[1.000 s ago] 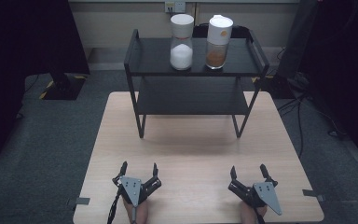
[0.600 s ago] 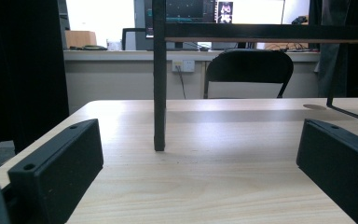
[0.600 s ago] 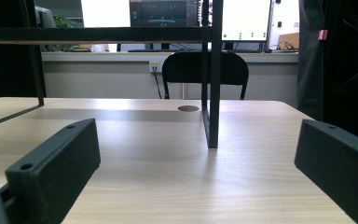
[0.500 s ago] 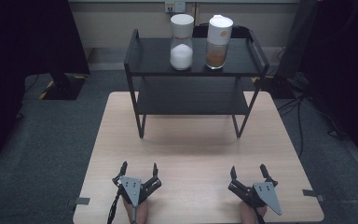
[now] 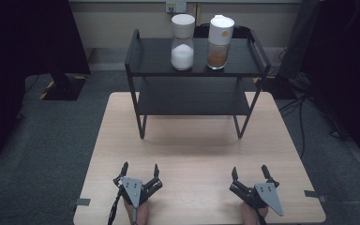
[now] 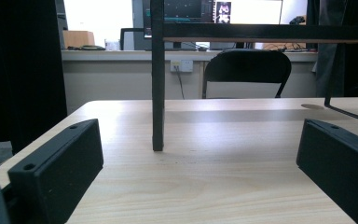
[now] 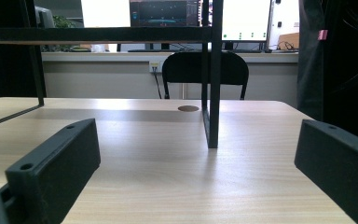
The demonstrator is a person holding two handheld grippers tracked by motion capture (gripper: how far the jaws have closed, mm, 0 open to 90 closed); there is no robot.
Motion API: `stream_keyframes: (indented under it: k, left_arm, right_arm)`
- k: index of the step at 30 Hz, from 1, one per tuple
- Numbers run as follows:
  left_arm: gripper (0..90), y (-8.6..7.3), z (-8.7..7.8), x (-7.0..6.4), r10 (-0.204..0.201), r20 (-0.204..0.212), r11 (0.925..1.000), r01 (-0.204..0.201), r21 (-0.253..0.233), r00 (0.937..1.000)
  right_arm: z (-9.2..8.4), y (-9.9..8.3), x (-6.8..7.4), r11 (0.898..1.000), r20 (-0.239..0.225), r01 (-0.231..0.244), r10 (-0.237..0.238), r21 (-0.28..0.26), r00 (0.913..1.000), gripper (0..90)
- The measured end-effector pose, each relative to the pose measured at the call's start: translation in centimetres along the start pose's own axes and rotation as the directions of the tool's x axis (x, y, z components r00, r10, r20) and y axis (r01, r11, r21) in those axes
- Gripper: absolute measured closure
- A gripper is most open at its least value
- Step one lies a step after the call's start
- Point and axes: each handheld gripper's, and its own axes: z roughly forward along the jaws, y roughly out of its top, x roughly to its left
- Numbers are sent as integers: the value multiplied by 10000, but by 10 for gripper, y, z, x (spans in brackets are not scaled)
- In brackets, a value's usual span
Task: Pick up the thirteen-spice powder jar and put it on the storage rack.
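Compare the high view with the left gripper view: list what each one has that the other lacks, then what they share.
High view alone: two jars, white-filled jar and brown-filled jar, on the black shelf rack's top tier, plus the right gripper, open. Left gripper view alone: a black chair and lit screens behind the table. Shared: the wooden table, the black shelf rack, and the left gripper, open and empty.

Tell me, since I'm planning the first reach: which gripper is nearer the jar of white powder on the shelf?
Left. The left gripper sits at the table's near edge, slightly left of the white-powder jar; the right gripper is at the same edge, farther off to the jar's right.
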Motion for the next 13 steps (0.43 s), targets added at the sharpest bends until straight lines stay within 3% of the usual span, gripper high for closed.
stream_keyframes:
  k: [13]
  left_arm:
    - [0,0,0,-2,-10,-125,10000,10,3,9999]
  right_arm:
    - [0,0,0,10000,-6,1,-1,-2,10000,0]
